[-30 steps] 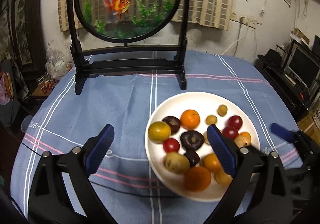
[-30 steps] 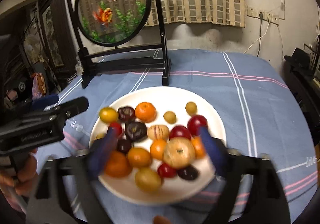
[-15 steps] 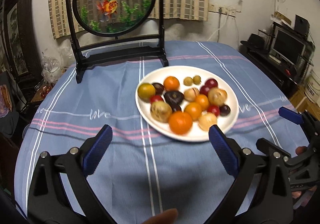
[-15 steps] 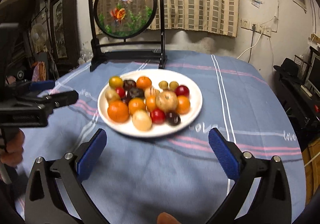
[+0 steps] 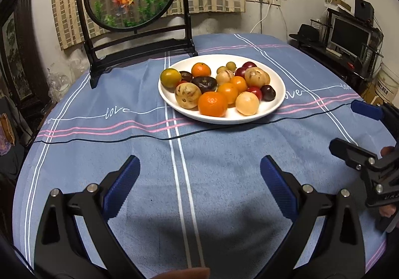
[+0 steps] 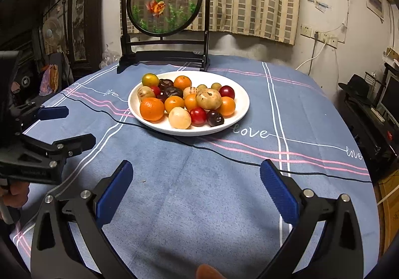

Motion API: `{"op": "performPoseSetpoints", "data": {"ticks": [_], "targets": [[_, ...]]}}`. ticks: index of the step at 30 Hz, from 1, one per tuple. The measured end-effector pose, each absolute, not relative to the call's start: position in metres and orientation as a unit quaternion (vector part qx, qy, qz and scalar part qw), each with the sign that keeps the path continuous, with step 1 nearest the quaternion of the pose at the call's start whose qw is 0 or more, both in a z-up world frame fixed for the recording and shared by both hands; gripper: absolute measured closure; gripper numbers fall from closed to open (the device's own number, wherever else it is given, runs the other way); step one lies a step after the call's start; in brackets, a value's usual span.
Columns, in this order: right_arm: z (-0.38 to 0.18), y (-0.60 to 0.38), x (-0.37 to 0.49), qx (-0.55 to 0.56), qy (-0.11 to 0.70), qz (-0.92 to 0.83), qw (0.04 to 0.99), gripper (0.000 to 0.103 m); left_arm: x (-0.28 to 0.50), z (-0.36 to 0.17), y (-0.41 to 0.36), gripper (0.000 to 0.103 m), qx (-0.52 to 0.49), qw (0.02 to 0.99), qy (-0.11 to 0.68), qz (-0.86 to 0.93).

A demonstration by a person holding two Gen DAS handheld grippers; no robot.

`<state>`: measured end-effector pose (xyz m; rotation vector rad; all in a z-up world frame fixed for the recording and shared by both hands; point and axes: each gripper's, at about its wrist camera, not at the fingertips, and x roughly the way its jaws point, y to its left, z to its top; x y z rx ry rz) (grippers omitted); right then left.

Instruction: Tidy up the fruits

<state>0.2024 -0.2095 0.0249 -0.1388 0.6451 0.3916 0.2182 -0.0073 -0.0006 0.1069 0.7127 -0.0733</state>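
mixed small fruits [image 5: 219, 89] lie heaped in one white plate [image 5: 278, 79] on the bench: oranges, red and dark plums, tan round ones, one green-yellow citrus [image 5: 170, 77] at its left edge.

left wrist: low, near table edge, faces plate [image 5: 276, 84] | right wrist: same, from right | shared: plate

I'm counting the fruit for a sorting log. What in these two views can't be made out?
- Fruit count: on the white plate, in both views, front pieces like the large orange hide those behind.
- Small red fruit: left wrist view, mostly covered by neighbours; kind unclear.
- Black cable: both ends leave the table edge, both views.
- Right gripper: left wrist view, cut off by the frame edge.
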Motion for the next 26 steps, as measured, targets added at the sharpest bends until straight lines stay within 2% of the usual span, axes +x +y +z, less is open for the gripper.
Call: {"op": "performPoseSetpoints", "data": {"ticks": [26], "targets": [[0.018,-0.2056,0.2033,-0.08,0.326,0.179,0.925,0.001,0.2152,-0.0015,-0.0015,0.004,0.045,0.94,0.337,-0.019]]}}
